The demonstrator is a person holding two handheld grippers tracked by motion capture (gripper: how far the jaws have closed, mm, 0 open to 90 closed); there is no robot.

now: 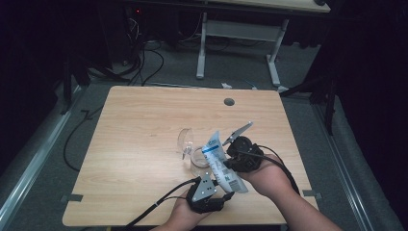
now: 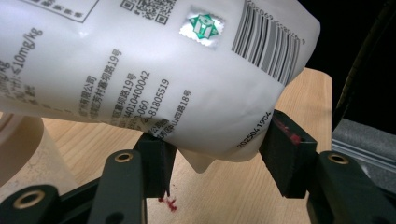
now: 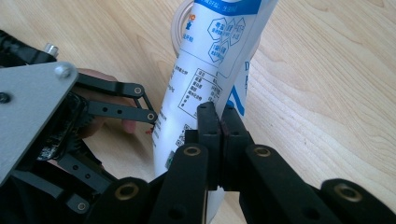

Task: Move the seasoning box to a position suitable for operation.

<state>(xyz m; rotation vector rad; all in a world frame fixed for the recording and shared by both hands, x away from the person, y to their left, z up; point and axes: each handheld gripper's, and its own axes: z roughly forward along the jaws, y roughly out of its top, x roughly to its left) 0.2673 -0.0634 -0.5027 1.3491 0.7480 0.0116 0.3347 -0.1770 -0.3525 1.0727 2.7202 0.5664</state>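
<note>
My right gripper (image 3: pixel 219 122) is clamped flat on one edge of the pouch (image 3: pixel 205 70), jaws pinched together with the film between them. My left gripper (image 2: pixel 217 161) has the pouch's (image 2: pixel 154 70) bottom end between its jaws; the pads sit at the film on both sides, but I can't tell if they press yet, so I'm calling it not gripped. In the high view the pouch (image 1: pixel 220 161) hangs tilted over the table (image 1: pixel 144 125), its top end down at the mouth of the clear cup (image 1: pixel 198 161), with the left gripper (image 1: pixel 215 185) below it and the right gripper (image 1: pixel 232 155) beside it. A second clear cup or lid (image 1: pixel 185 139) lies on its side just behind; can't tell which.

Risks, as I judge them:
- Right grip is on a thin edge only. Slick film could slide out if I tilt further or the contents shift, and then the pouch drops onto the cup.
- Left jaws closing on the fat bottom will squeeze the contents toward the opening. Too hard or too quick and it surges out, overshooting the cup rim.
- Pouch mouth looks near the rim rather than well inside. A small twist between my two hands would swing it off and spill on the wood.
- Cup is light and unheld. A nudge from the pouch would tip it.
- Red specks on the table (image 2: pixel 170 203) under my left jaws, source unknown.
</note>
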